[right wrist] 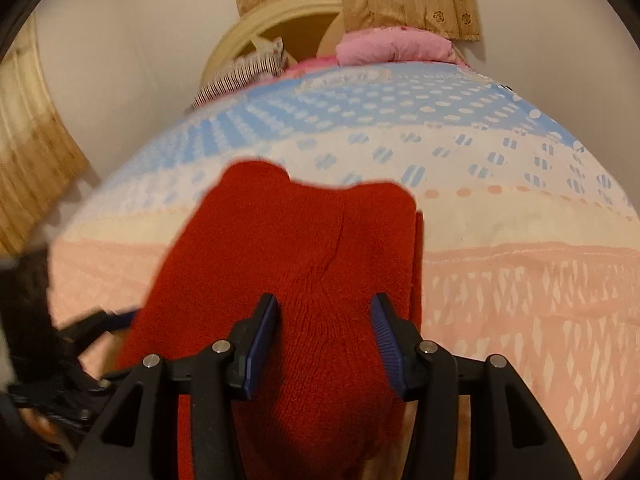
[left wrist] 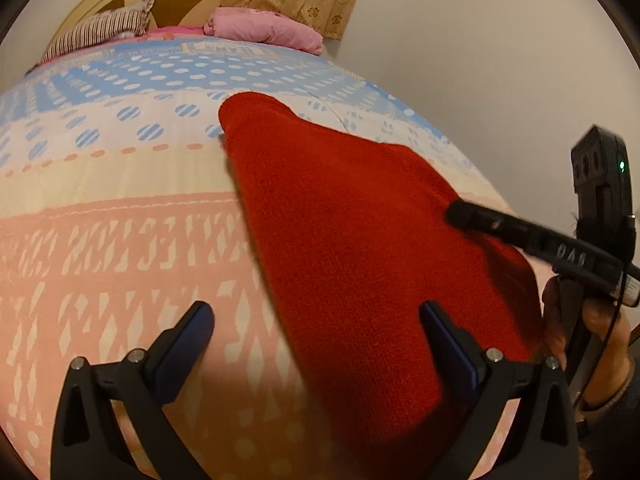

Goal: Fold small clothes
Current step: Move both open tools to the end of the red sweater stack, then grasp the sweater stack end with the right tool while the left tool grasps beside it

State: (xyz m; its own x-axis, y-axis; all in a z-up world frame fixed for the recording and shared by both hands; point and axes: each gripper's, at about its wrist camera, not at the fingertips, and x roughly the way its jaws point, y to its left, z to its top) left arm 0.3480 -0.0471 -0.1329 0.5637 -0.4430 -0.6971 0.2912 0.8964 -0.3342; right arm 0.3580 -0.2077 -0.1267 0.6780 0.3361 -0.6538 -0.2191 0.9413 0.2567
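The red knit (right wrist: 288,280) is lying lengthwise on the bed (right wrist: 520,300), running straight ahead between the right gripper's (right wrist: 324,336) half-open, empty jaws; the left gripper (left wrist: 316,340), wide open and empty, is straddling its left edge.

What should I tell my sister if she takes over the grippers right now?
Left gripper: open, holding nothing, at the near left edge of the red knit garment.
Right gripper: open, its two sides astride the garment's near end, not clamped.
The garment lies on the patterned bedspread, with one layer already lapped over along its right side.
Left: finish folding it small.
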